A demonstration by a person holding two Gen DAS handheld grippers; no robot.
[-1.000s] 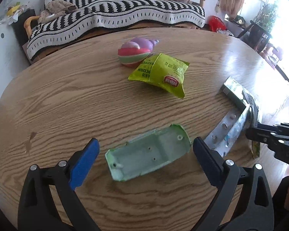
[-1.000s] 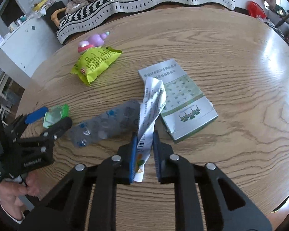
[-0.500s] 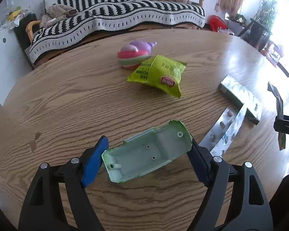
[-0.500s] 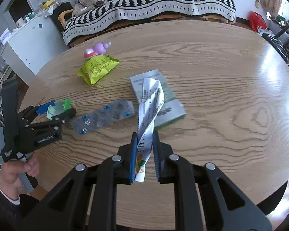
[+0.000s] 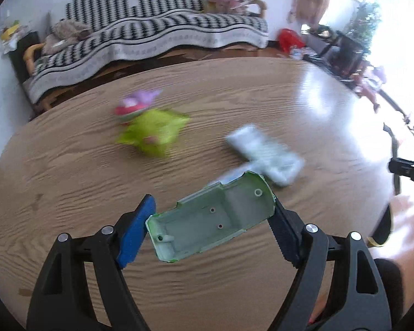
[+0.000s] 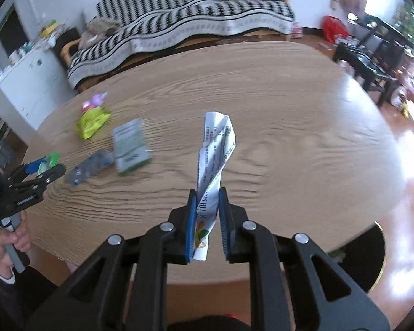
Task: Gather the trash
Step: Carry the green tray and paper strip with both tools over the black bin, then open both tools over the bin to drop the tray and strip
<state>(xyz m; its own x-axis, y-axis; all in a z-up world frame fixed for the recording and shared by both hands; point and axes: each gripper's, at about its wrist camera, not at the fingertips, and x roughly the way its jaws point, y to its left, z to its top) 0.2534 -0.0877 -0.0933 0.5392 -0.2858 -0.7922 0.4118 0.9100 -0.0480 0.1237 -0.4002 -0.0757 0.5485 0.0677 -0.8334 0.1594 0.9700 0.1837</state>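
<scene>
My left gripper is shut on a pale green plastic tray and holds it above the round wooden table. My right gripper is shut on a twisted white printed paper strip and holds it up over the table's near edge. On the table lie a yellow-green snack bag, a white and green box and a blister pack. The left gripper with the green tray also shows at the left of the right wrist view.
A pink and purple toy sits behind the snack bag. A sofa with a black and white striped cover stands beyond the table. A white cabinet is at the left. Dark chairs stand at the right.
My left gripper closed on the green tray and lifted it off the table. My right gripper lifted the paper strip up and pulled back toward the table's near edge.
</scene>
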